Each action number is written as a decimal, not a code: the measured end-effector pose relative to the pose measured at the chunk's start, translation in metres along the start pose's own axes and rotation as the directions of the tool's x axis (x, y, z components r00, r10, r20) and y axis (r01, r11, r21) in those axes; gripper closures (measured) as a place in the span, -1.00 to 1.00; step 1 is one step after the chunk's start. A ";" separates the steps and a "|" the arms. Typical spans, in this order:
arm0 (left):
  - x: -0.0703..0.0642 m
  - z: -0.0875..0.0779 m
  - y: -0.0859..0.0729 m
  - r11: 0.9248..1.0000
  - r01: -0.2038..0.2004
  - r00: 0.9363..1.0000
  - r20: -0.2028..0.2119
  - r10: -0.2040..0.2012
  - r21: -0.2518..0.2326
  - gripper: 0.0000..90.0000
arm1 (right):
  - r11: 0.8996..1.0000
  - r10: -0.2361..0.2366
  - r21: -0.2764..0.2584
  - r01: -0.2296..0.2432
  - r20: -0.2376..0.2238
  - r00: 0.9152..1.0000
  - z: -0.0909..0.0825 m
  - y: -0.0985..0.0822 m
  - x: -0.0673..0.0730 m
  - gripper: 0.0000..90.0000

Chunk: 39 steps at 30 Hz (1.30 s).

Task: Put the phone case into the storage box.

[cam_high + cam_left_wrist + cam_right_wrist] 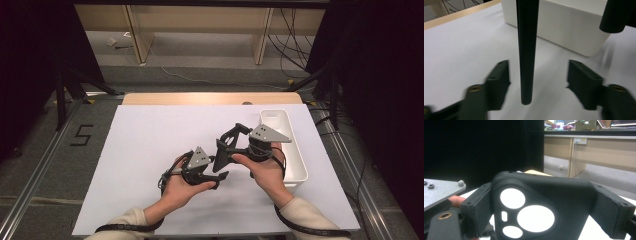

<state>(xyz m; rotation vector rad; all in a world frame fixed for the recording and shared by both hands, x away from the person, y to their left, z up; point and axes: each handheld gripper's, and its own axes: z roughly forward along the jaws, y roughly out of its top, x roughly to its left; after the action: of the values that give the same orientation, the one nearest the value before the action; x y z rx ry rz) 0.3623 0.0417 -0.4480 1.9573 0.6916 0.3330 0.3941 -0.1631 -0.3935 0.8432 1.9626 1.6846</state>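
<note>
On a white-topped table (pixel 150 165), a white plastic bin (pixel 295 150) sits at the right edge. The right gripper (pixel 544 207) clamps a black phone case (pixel 541 205) by its sides, held upright above the mat's middle, camera cutouts facing it. The left gripper (pixel 537 82), nearer the front edge, stands open, jaws apart around the case's thin edge (pixel 527 50) without touching; its long axis runs vertically. The case's lower half is cut off.
</note>
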 end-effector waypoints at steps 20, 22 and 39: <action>0.012 -0.027 0.000 0.999 -0.035 0.999 0.010 0.035 -0.017 -1.00 | 1.000 0.005 -0.002 -0.005 0.018 1.000 -0.004 0.003 -0.004 -0.68; 0.014 -0.031 -0.001 0.999 -0.037 0.999 0.013 0.037 -0.021 -1.00 | 1.000 0.006 -0.005 -0.006 0.021 1.000 -0.004 0.003 -0.005 -0.68; 0.026 -0.062 -0.015 0.999 -0.034 0.999 -0.005 0.034 -0.020 -1.00 | 1.000 0.009 -0.007 -0.009 0.031 0.999 -0.006 0.004 -0.007 -0.68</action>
<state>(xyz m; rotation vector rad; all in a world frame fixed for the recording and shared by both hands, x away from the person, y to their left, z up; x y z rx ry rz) 0.3463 0.1073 -0.4333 1.9517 0.6566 0.3639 0.3963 -0.1716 -0.3886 0.8717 1.9342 1.6720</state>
